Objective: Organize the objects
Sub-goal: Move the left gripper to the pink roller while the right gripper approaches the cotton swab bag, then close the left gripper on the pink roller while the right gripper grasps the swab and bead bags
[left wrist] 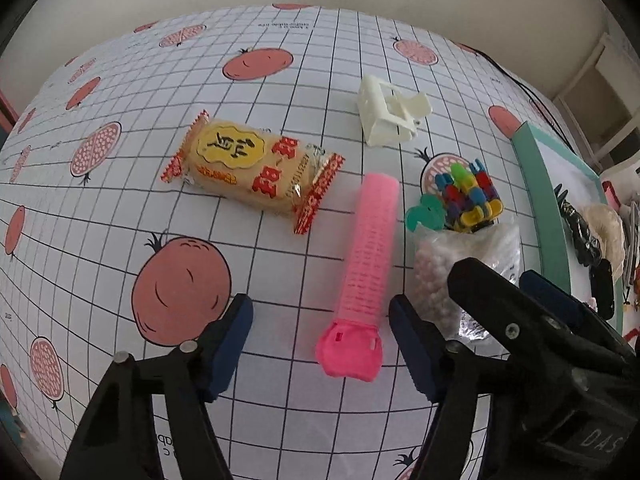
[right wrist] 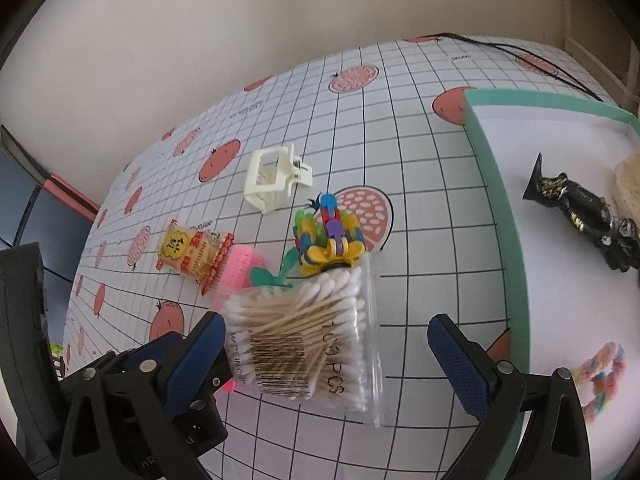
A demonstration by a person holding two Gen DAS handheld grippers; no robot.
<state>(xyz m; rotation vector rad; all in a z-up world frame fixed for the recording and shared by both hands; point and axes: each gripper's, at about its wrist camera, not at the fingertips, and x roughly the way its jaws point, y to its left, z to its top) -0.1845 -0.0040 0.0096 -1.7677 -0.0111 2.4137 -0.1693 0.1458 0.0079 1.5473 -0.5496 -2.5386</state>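
Observation:
In the left wrist view a pink ribbed roller point(left wrist: 366, 264) with a pink end cap lies on the gridded fruit-print cloth point(left wrist: 120, 216). My left gripper point(left wrist: 321, 307) is open and straddles its near end, and neither pad touches it. In the right wrist view a clear bag of cotton swabs point(right wrist: 304, 340) lies between the fingers of my right gripper point(right wrist: 324, 344), which is open. Its left pad point(right wrist: 200, 352) sits at the bag's edge and its right pad point(right wrist: 460, 360) stands well clear. The swab bag point(left wrist: 452, 276) lies just right of the roller.
A snack packet point(left wrist: 252, 168) lies left of the roller and a white claw clip point(left wrist: 390, 114) further back. A heap of coloured plastic pieces point(right wrist: 328, 236) touches the bag's far end. At right, a teal-rimmed box point(right wrist: 496, 200) holds a black figurine point(right wrist: 580, 216) and a braided loop point(right wrist: 600, 372).

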